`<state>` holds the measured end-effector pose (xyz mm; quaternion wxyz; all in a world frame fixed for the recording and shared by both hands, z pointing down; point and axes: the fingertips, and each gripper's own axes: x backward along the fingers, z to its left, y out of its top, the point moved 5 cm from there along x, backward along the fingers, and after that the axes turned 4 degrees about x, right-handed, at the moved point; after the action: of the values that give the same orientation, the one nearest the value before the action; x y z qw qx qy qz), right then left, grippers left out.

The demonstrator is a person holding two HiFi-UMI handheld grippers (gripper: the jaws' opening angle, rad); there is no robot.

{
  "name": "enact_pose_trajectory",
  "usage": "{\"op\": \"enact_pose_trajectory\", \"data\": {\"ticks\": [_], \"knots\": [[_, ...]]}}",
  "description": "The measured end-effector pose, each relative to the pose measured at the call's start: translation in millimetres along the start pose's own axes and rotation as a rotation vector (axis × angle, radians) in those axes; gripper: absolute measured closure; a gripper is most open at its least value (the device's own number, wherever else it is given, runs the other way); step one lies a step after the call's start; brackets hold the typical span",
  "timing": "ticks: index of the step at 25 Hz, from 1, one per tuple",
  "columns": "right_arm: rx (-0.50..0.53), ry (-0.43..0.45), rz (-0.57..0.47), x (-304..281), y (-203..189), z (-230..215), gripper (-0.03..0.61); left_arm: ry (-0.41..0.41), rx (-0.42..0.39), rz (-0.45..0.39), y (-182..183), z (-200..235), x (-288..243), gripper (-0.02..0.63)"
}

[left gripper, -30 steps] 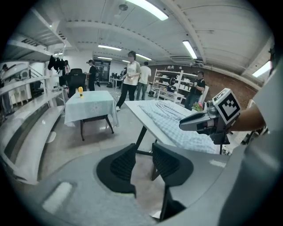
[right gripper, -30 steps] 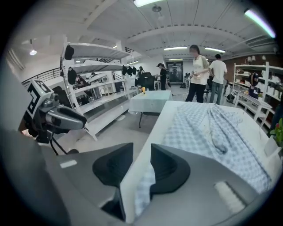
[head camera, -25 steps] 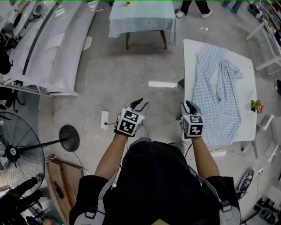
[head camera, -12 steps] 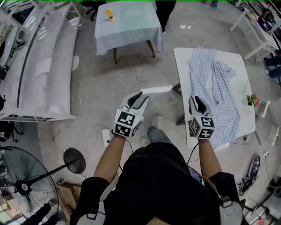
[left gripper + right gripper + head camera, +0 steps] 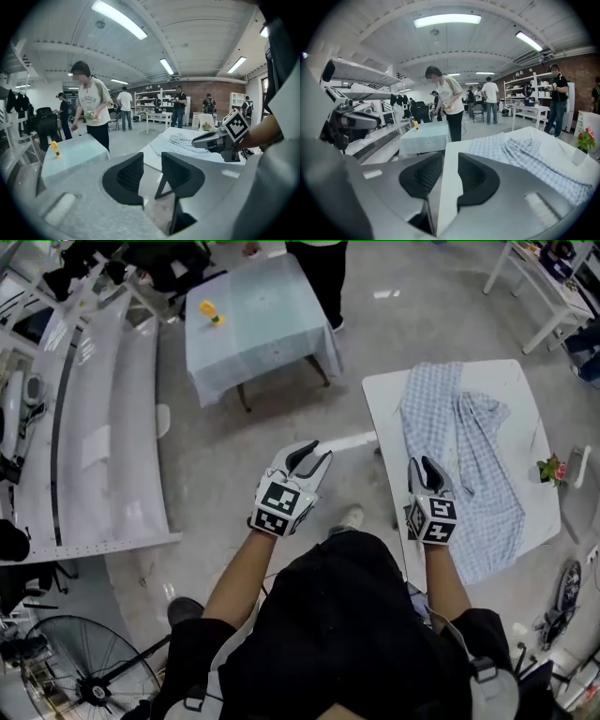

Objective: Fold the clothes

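Clothes, one blue-and-white checked garment (image 5: 478, 474), lie crumpled and half spread on the white table (image 5: 382, 423) at the person's right side. The right gripper (image 5: 424, 470) hovers over the near left edge of this table, just beside the garment but not touching it. Its jaws stand a little apart, with nothing between them. The left gripper (image 5: 309, 457) hangs over the floor, left of the table, also with a narrow gap and empty. A small flower pot (image 5: 551, 468) stands at the table's right edge

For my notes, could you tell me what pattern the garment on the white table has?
The garment is blue-and-white checked, clearest in the head view.
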<state>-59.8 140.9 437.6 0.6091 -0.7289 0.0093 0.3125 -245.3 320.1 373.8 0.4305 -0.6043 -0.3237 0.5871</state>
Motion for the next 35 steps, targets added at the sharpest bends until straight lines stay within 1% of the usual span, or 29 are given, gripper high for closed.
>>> {"op": "enact_pose_trajectory", "data": {"ticks": [4,9,11,14,17,20,23,25,27,28,31,32,35], "knots": [[-0.056,-0.070,0.008,-9.2,0.9,-30.4,0.469,-0.094,-0.044,0.021,23.0,5.9,-55.6,0.488],[-0.115,-0.153,-0.008,0.2,-2.5,-52.2,0.473,-0.223,-0.082,0.064,32.1,-3.5,-115.1,0.488],[-0.130,-0.186,-0.010,7.2,-4.5,-57.9,0.474,-0.281,-0.115,0.085,32.4,-8.8,-137.3,0.488],[-0.168,-0.237,-0.002,17.7,-9.7,-66.0,0.474,-0.356,-0.186,0.113,35.9,-10.9,-170.6,0.488],[-0.226,-0.288,-0.001,25.1,-16.8,-73.0,0.474,-0.412,-0.240,0.132,41.3,-5.6,-204.6,0.488],[-0.238,-0.340,0.004,19.3,-16.4,-77.9,0.476,-0.467,-0.283,0.138,50.7,2.7,-239.8,0.488],[-0.243,-0.415,0.014,3.4,-9.8,-80.9,0.477,-0.549,-0.323,0.150,60.3,11.9,-280.6,0.488],[-0.270,-0.471,0.030,-10.8,-8.4,-82.3,0.477,-0.615,-0.354,0.172,62.6,17.7,-308.9,0.489],[-0.300,-0.510,0.053,-31.0,-6.7,-84.4,0.477,-0.681,-0.404,0.195,63.0,24.2,-336.6,0.489],[-0.310,-0.522,0.066,-43.9,-4.4,-84.9,0.477,-0.713,-0.442,0.207,63.1,28.0,-350.3,0.489],[-0.306,-0.529,0.113,-88.3,6.0,-80.0,0.477,-0.810,-0.579,0.236,62.3,37.9,-385.0,0.489],[-0.294,-0.521,0.131,-104.5,10.3,-77.0,0.477,-0.845,-0.612,0.246,60.5,40.0,-394.8,0.489],[-0.254,-0.491,0.192,-150.6,18.3,-67.2,0.477,-0.957,-0.678,0.281,51.8,43.4,-420.2,0.488]]}}
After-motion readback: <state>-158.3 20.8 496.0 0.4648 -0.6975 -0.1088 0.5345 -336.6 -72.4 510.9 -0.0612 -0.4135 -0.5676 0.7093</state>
